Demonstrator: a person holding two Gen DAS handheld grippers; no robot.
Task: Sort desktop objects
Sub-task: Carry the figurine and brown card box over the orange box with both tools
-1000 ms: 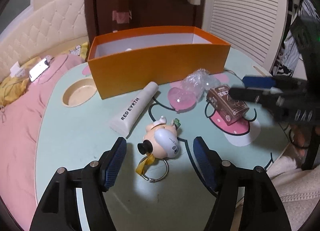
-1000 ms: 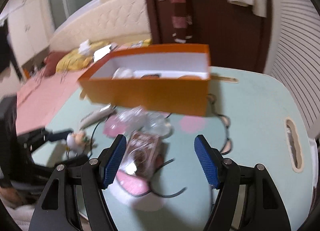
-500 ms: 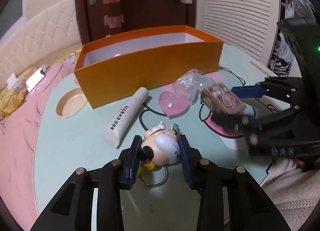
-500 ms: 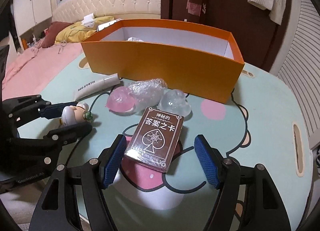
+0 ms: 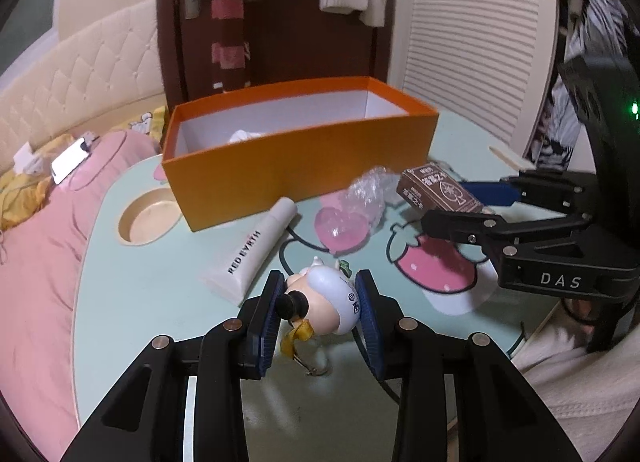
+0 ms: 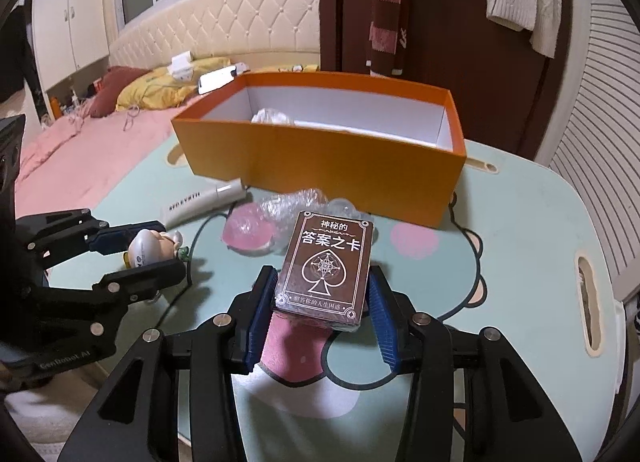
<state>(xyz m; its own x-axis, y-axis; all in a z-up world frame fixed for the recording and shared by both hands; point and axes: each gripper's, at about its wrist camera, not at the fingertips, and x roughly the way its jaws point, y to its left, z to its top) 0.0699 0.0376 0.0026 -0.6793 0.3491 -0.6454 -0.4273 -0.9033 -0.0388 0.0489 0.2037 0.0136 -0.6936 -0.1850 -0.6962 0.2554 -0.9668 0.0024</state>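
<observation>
Gripping with both tools at once: the left gripper has its blue pads pressed on either side of the small figurine keychain, low over the mint cartoon-print table, its yellow tag and ring hanging underneath. The right gripper has just been closing and now clamps the near end of the brown card deck, whose far end sticks out forward, raised off the table. The orange box, open-topped with something pale crumpled inside, sits just behind both. Judged step: lift and carry each piece over the near wall. Advice: raise the deck level so its overhanging end clears the rim; the short hold on a slick wrapper could slip, so go slowly. Lift the keychain high enough that the dangling ring clears the Red Earth tube and the box wall. Avoid brushing the pink jelly toy and crinkled plastic wrap between the grippers and the box.
</observation>
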